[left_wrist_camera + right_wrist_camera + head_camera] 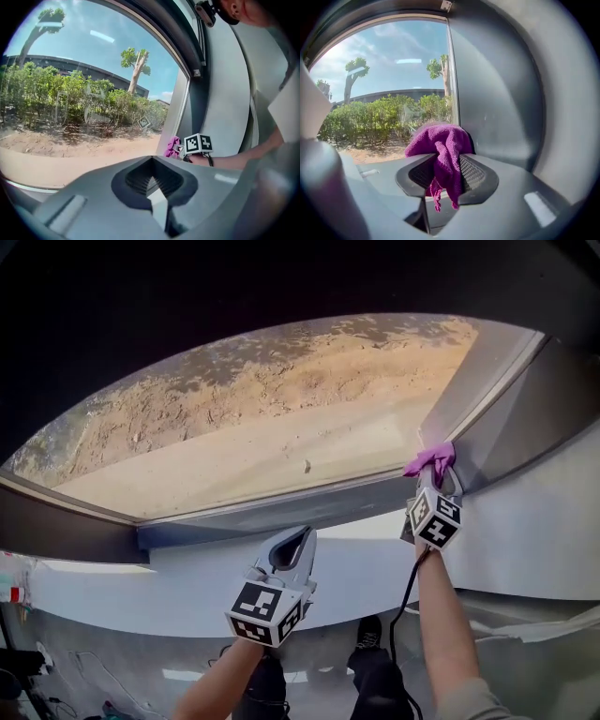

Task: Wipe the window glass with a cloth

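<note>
Down at the window's lower right corner, as my head view has it, my right gripper (434, 474) holds a purple cloth (429, 461) where the window glass (262, 418) meets the grey side frame (492, 390). My left gripper (292, 547) hangs lower and nearer the middle, pointing at the bottom frame (281, 514), well apart from the cloth. Through the pane this view gives only sandy ground. My left gripper view adds what the head view lacks: a hedge (70, 101), trees and blue sky outside, and its own jaws pressed together with nothing between them. Off to the right it catches the cloth from the side, just beside the marker cube (198, 143) and my forearm. My right gripper view alone shows the grasp: both jaws are clamped on the cloth, which bunches up above the ribbed pads (476, 174), a ragged tail hanging below. The bunch sits right by the line where glass meets frame; whether it touches the pane I cannot tell.
</note>
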A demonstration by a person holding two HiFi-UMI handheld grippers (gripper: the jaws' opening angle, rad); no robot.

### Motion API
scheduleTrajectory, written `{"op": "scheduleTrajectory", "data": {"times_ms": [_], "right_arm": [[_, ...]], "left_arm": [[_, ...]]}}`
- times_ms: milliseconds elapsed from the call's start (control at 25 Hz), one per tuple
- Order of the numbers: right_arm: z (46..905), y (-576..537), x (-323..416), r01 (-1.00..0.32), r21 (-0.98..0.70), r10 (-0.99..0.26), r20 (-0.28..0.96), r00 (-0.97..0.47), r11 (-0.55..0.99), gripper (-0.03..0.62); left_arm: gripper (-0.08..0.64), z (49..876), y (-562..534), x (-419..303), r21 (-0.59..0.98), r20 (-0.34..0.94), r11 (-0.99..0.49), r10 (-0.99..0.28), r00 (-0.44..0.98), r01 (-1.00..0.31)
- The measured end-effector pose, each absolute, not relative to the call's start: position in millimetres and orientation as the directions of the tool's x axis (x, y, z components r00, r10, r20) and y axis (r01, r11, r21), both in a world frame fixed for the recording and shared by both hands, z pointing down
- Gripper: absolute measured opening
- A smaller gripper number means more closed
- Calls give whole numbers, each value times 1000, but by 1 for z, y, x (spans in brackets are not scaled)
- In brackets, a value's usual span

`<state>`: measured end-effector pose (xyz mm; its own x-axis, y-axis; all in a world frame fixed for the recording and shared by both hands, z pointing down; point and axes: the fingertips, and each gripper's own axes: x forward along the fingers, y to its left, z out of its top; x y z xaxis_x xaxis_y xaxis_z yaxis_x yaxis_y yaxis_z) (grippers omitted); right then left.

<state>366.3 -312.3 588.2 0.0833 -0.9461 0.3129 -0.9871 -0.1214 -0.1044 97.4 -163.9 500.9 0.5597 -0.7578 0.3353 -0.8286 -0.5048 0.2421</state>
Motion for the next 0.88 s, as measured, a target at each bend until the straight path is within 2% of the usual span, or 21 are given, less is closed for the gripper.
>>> {"op": "scheduleTrajectory", "data": {"times_ms": [240, 480, 640, 880], "right_arm": [[649, -320, 367, -984, -103, -907, 411, 94, -148, 153], [699, -318, 363, -973, -166, -810, 585, 33, -160, 153], [699, -315, 355, -944, -273, -796, 606, -17, -187, 147], [689, -305, 318, -931, -344, -792, 599, -118, -122, 144]], "left_arm": [[0, 523, -181, 98, 204, 353, -493, -769, 533, -846], [0, 545, -191, 93, 124, 405, -478, -776, 484, -870], [0, 545, -185, 90, 131, 432, -466, -768, 473, -875], [0, 527, -170, 88, 133, 442, -466, -762, 473, -875]]}}
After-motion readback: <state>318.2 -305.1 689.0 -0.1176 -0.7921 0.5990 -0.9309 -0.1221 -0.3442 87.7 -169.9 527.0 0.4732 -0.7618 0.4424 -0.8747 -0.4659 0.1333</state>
